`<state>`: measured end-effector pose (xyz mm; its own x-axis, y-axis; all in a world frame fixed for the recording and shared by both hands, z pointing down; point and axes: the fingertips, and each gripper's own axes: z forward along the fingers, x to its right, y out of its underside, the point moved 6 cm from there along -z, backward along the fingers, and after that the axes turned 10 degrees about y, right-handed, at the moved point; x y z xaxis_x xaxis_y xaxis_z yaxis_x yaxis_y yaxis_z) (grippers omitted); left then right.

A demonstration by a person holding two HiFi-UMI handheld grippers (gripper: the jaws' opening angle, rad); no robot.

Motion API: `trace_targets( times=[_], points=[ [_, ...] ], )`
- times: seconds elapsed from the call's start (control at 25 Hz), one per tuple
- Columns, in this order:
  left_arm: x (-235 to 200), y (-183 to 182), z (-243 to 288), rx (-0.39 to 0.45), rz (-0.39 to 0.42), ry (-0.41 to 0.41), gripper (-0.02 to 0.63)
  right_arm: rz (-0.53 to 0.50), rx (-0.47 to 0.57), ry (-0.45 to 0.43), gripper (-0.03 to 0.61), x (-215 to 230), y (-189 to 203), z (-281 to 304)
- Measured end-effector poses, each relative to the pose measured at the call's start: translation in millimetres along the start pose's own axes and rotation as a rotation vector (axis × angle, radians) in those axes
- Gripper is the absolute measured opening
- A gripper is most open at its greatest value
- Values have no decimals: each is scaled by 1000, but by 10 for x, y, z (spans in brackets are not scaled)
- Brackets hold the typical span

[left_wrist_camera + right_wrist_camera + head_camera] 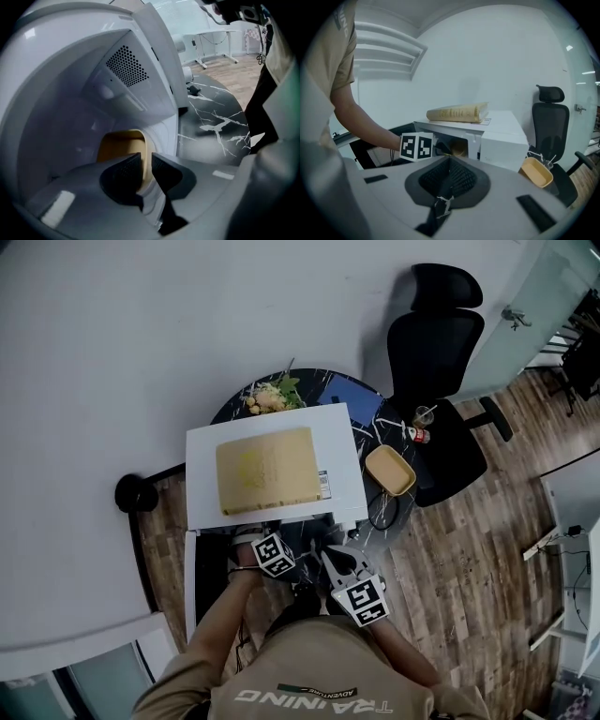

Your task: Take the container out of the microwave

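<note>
The white microwave [347, 474] stands on a black marble table with its door [191, 582] swung open to the left. In the left gripper view I look into the cavity [70, 117], where a tan container [122, 147] sits. My left gripper [146, 171] reaches into the opening [269, 536], and its jaws are closed on the container's near wall. From the right gripper view the container [458, 148] shows just inside the opening, beside the left gripper's marker cube [417, 147]. My right gripper [450, 172] hangs in front of the microwave [330, 559], shut and holding nothing.
A thick tan book [267, 470] lies on top of the microwave. A second tan tray [391, 470] sits on the table's right side, near a small bottle [419, 435] and a cable. Flowers [270, 397] stand behind. A black office chair [436, 343] is at the right.
</note>
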<state>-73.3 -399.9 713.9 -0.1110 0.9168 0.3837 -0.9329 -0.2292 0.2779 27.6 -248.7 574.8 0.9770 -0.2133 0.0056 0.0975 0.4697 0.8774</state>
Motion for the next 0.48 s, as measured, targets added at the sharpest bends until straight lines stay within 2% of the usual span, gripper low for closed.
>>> trace_targets(
  times=[0.48],
  points=[
    [-15, 75, 218, -72, 24, 30, 55, 5, -15, 22, 8, 120, 80, -49]
  ],
)
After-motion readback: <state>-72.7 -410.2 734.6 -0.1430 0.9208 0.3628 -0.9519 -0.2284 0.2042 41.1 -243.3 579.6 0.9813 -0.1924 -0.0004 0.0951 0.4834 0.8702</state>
